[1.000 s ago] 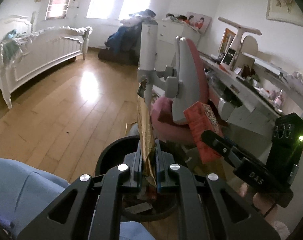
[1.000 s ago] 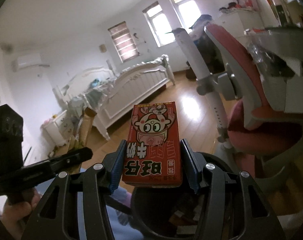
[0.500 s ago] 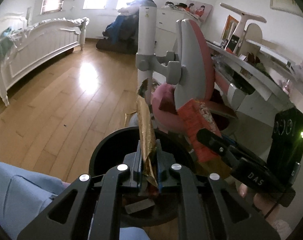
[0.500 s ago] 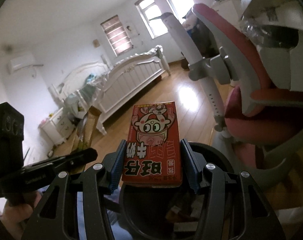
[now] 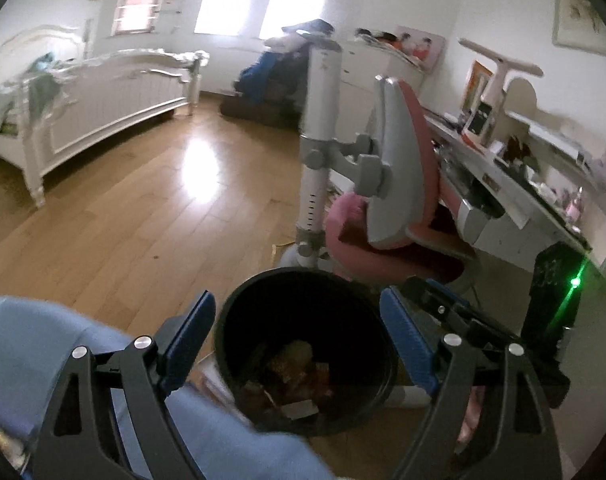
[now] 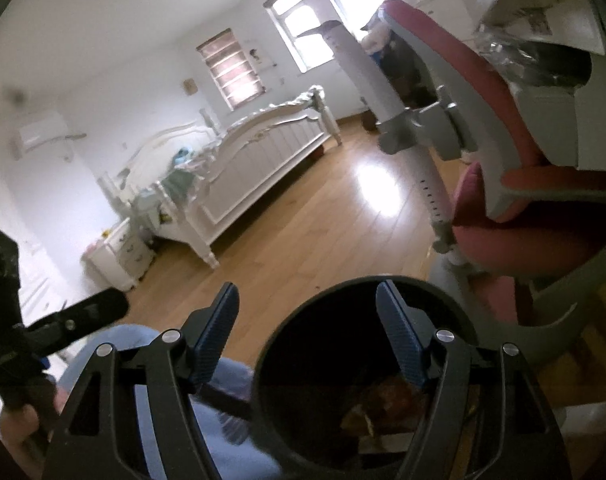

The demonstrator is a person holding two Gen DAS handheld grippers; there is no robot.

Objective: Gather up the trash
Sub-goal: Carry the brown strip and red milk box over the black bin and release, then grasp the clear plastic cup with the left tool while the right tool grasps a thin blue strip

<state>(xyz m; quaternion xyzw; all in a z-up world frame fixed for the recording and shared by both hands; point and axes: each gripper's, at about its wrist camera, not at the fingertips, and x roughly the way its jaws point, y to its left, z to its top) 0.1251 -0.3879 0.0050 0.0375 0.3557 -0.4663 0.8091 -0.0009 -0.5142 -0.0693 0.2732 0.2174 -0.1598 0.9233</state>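
Both claws, left (image 5: 299,340) and right (image 6: 307,332), are held spread apart and empty above the bin (image 5: 239,320). Trash (image 5: 291,376) is seen lying inside the bin, so this drop is judged done. No further trash is shown near the bin.

White-walled bedroom, glossy honey-brown plank floor (image 5: 115,216) with window glare, ornate white wooden bed (image 5: 103,96) at ten o'clock, two bright windows (image 5: 263,0) at twelve, pink-and-grey adjustable chair (image 5: 395,184) at two, cluttered white desk (image 5: 523,184) at three, wall air conditioner (image 6: 43,132).
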